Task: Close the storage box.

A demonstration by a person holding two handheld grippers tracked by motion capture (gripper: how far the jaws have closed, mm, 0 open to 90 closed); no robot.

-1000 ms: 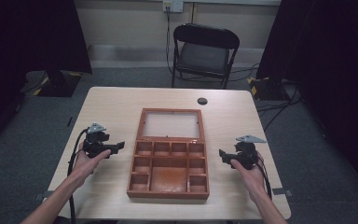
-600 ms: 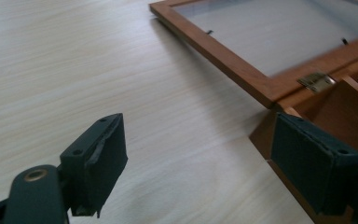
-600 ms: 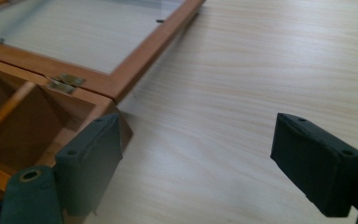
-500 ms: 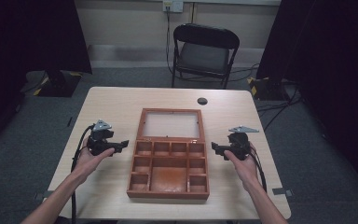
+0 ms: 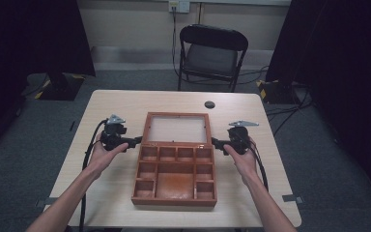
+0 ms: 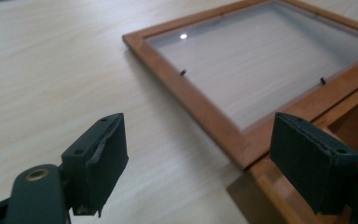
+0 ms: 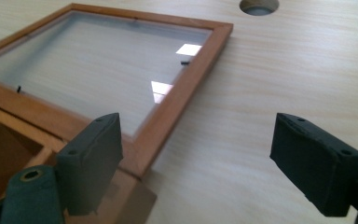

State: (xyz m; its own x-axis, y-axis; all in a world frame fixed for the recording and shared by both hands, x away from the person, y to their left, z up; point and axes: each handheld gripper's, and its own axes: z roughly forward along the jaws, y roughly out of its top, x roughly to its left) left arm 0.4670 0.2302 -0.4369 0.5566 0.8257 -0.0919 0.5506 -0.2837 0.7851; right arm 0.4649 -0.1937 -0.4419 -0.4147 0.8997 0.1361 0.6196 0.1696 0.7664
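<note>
A wooden box lies open in the middle of the table. Its compartment tray (image 5: pixel 174 175) is nearer to me and its glass-paned lid (image 5: pixel 177 128) lies flat behind it. My left gripper (image 5: pixel 136 141) is at the box's left side, level with the hinge line, jaws open. In the left gripper view its jaws (image 6: pixel 205 168) straddle the lid's near corner (image 6: pixel 233 140) without touching it. My right gripper (image 5: pixel 216 142) is at the box's right side, open too. In the right gripper view the lid's corner (image 7: pixel 144 158) lies just inside its left pad (image 7: pixel 93 161), with bare table between the jaws (image 7: pixel 203 163).
The table (image 5: pixel 116 106) has a round black cable hole (image 5: pixel 209 104) behind the lid, seen too as a hole (image 7: pixel 258 5) in the right gripper view. A black folding chair (image 5: pixel 212 53) stands beyond the far edge. Cables trail from both grippers toward me.
Both hands have moved away from me and inward, from beside the tray's middle to the box's hinge line. The jaws have stayed open; the box has not moved.
</note>
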